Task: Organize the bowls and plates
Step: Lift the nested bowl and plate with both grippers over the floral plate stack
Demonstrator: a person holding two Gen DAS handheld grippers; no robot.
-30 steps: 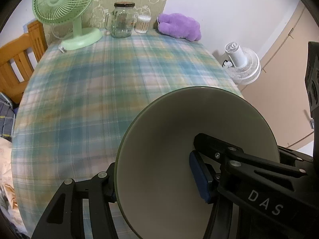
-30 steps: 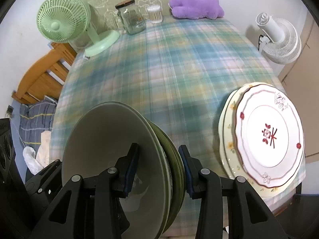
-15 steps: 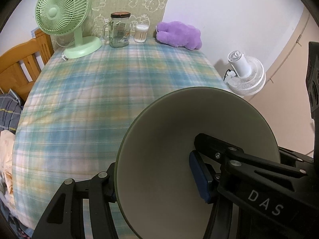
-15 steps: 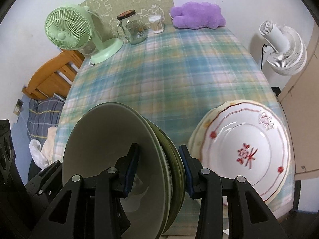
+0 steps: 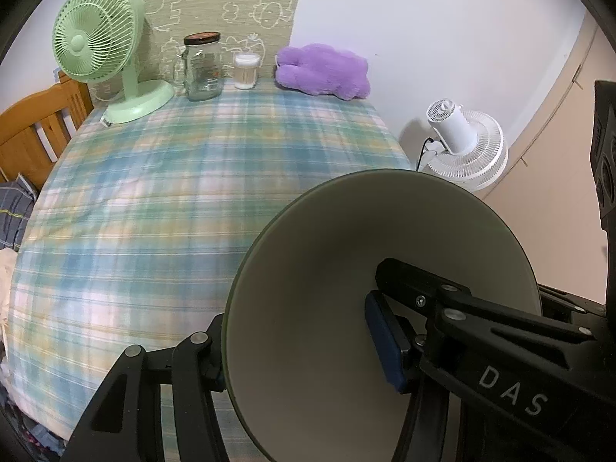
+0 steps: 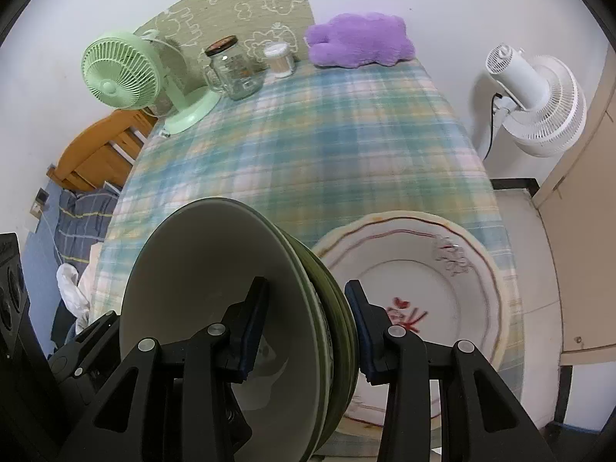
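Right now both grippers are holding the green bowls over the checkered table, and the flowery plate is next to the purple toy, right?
Not quite. The plate lies near the bowls, far from the purple toy; the right wrist view shows it. The rest is right.

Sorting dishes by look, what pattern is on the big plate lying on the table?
White plate with red scalloped rim lines and red centre motif; clearest from the right wrist.
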